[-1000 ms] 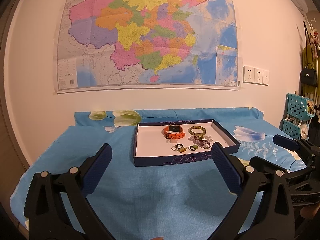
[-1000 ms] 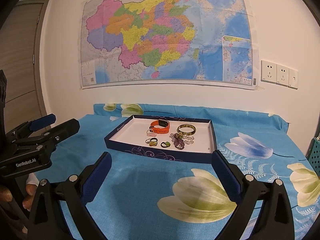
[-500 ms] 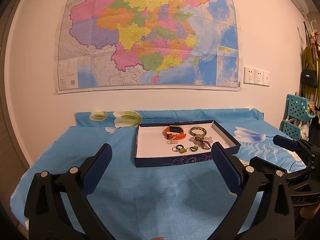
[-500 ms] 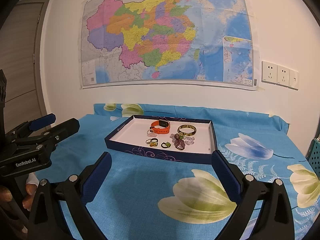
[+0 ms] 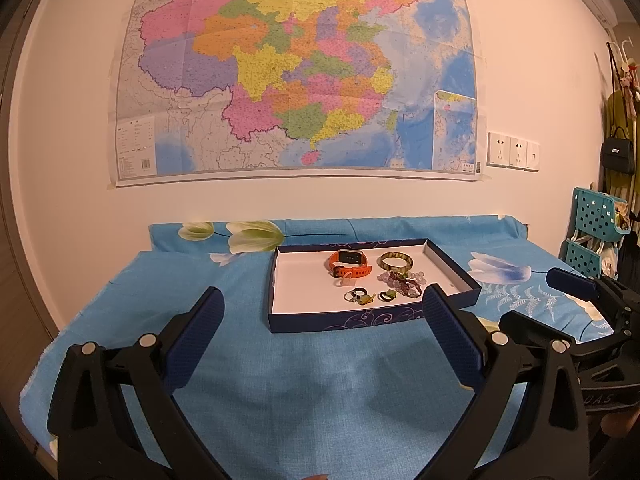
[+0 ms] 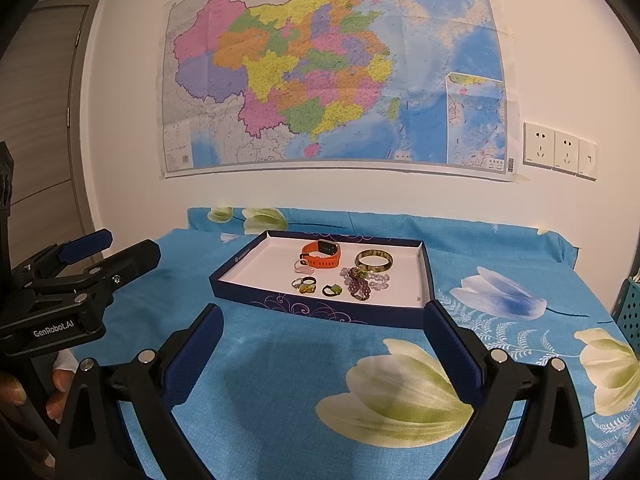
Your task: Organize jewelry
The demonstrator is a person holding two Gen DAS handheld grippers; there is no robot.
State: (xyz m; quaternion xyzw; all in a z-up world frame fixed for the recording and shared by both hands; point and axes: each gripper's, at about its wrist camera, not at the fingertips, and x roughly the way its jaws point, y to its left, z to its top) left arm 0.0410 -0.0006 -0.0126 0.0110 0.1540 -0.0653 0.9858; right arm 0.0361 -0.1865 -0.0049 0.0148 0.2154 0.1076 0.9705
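Note:
A dark blue tray (image 5: 344,319) with a white floor lies on the blue flowered cloth; it also shows in the right wrist view (image 6: 320,310). In it lie an orange watch (image 5: 349,263), a green bangle (image 5: 395,260), a purple bead bracelet (image 5: 404,282) and a few rings (image 5: 360,295). In the right wrist view I see the orange watch (image 6: 322,254), the bangle (image 6: 374,260), the beads (image 6: 362,282) and the rings (image 6: 306,284). My left gripper (image 5: 322,324) is open and empty, short of the tray. My right gripper (image 6: 320,340) is open and empty too.
The table (image 5: 260,392) stands against a white wall with a large map (image 5: 296,72). Teal baskets (image 5: 596,232) hang at the right. A door (image 6: 40,120) is at the left. Each gripper shows in the other's view, at the sides.
Both grippers have shifted very slightly; the tray and jewelry have not moved.

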